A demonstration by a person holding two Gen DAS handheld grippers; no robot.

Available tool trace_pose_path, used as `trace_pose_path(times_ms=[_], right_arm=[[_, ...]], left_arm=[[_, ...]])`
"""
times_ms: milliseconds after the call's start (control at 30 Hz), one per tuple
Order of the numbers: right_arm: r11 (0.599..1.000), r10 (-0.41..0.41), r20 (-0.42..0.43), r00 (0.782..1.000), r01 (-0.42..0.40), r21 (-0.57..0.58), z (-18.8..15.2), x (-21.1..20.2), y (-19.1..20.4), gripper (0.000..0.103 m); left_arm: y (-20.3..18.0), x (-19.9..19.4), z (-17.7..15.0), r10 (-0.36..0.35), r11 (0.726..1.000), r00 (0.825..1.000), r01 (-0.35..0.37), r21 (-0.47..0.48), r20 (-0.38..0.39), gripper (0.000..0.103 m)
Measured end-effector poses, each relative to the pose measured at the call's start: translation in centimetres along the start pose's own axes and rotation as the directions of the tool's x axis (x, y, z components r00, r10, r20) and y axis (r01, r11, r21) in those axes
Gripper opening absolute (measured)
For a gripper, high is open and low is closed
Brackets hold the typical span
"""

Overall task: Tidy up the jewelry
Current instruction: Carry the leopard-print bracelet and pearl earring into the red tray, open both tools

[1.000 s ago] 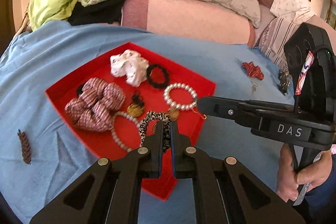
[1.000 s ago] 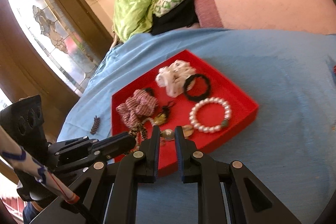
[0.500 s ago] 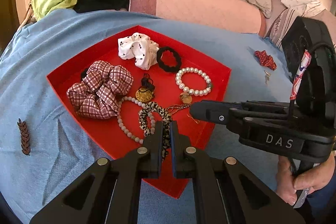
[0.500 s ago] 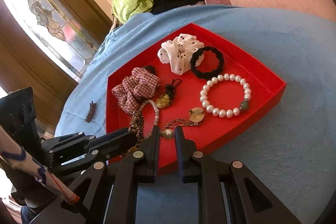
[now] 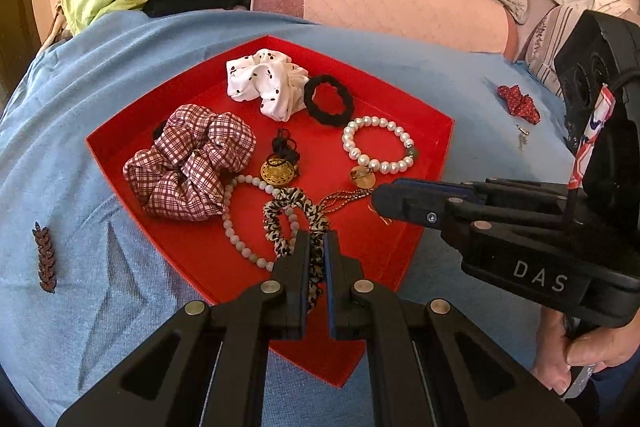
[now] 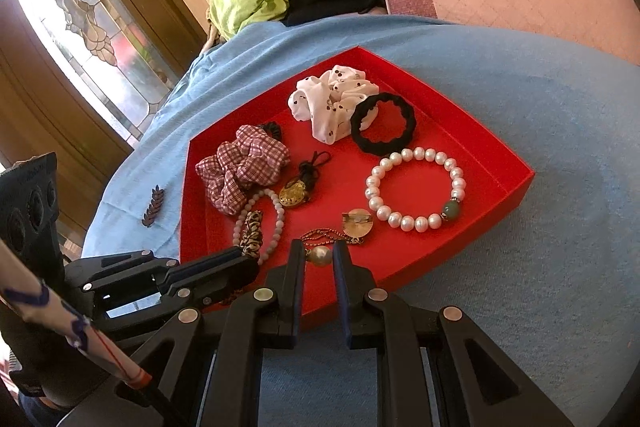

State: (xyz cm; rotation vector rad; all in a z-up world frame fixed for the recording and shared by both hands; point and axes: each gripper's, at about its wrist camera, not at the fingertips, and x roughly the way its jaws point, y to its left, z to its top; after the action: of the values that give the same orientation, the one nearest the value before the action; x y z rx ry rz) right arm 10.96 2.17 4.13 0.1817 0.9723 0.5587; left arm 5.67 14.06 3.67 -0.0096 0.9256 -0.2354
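Observation:
A red tray (image 5: 434, 131) (image 6: 508, 167) on the blue cloth holds scrunchies, bead bracelets and pendants. My left gripper (image 5: 316, 241) is shut on a leopard-print scrunchie (image 5: 280, 223) and holds it over the tray's near side; it also shows in the right wrist view (image 6: 252, 231). My right gripper (image 6: 319, 251) is closed on a pearl pendant (image 6: 320, 255) with a thin chain (image 6: 320, 235) at the tray's near edge. The right gripper's tip (image 5: 384, 203) reaches in from the right in the left wrist view.
In the tray lie a checked scrunchie (image 5: 192, 163), a white spotted scrunchie (image 5: 264, 83), a black hair tie (image 5: 328, 101), a pearl bracelet (image 5: 376, 145) and a gold medallion (image 5: 278, 173). Outside it are a brown leaf clip (image 5: 45, 259) at left and a red scrunchie (image 5: 518, 103) at right.
Both grippers have moved in closer over the tray's near side. The left stays shut on the leopard scrunchie, the right stays closed on the pearl pendant.

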Motion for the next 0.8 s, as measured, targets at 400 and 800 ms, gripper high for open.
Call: trace_pose_path(times_ms=[400,800], right_arm=[[1.0,-0.008,-0.002,1.0,0.008,-0.01,-0.01,0.05,0.12,0.016],[0.999,-0.032,-0.005,0.999,0.032,-0.039,-0.02,0.14,0.59,0.016]], left_arm=[[-0.07,0.28,-0.15,0.006,1.0,1.0,-0.006,0.008,-0.017,0.005],[-0.33,0.55,-0.34,0.012,1.0,1.0,-0.011,0.023,-0.028,0.006]])
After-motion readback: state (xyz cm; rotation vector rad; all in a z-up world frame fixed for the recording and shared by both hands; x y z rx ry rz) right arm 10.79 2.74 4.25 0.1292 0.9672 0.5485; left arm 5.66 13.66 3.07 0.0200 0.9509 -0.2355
